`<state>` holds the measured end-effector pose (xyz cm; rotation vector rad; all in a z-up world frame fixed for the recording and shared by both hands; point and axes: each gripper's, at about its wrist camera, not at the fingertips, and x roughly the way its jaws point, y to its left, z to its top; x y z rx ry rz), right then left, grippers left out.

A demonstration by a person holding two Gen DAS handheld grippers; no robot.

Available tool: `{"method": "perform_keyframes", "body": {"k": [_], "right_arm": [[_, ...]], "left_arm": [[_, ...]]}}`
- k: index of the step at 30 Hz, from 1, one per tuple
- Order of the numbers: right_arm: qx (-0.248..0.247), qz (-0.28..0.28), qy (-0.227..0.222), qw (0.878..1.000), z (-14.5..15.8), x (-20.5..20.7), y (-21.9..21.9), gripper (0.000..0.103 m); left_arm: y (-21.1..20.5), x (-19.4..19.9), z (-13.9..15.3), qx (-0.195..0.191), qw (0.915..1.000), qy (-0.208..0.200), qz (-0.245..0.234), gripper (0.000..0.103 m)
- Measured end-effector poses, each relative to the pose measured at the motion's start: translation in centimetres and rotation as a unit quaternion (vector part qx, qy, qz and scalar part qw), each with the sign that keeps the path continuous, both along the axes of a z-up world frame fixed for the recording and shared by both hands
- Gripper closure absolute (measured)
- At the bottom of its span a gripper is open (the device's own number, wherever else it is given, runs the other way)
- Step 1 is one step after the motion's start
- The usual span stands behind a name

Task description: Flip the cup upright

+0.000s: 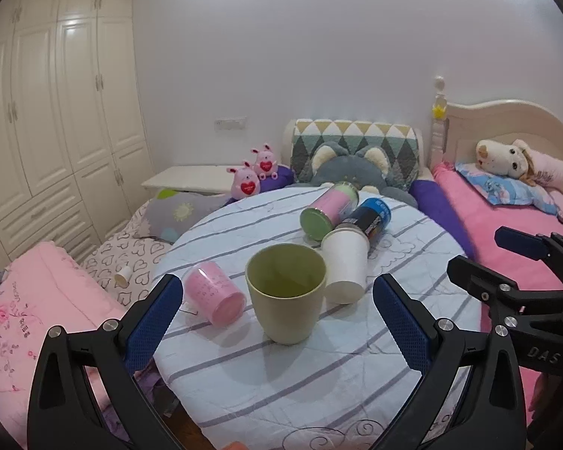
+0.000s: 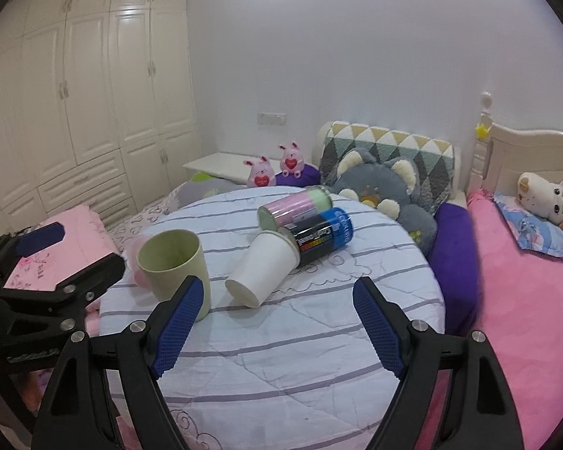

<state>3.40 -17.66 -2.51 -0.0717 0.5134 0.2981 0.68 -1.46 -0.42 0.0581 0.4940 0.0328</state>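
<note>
The round worktop (image 1: 281,393), draped in a striped white cloth, carries an upright pale-green cup (image 1: 286,294), and on their sides a white paper cup (image 1: 347,266), pink cup (image 1: 213,292), pink-green can (image 1: 328,206) and blue-black can (image 1: 369,219).

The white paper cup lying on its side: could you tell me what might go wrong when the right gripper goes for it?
The white paper cup lies against the blue can, so a nudge may roll both cans. The green cup stands close beside the open right gripper and could be knocked over. Thin paper may crush.
</note>
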Motion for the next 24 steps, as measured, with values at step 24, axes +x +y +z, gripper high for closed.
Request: {"method": "perform_keyframes", "body": {"k": [24], "right_arm": [[0.006, 0.009, -0.025, 1.0, 0.4, -1.3, -0.3, 0.02]], "left_arm": [[-0.5, -1.5, 0.6, -0.002, 0.9998, -0.012, 0.012, 0.0]]}}
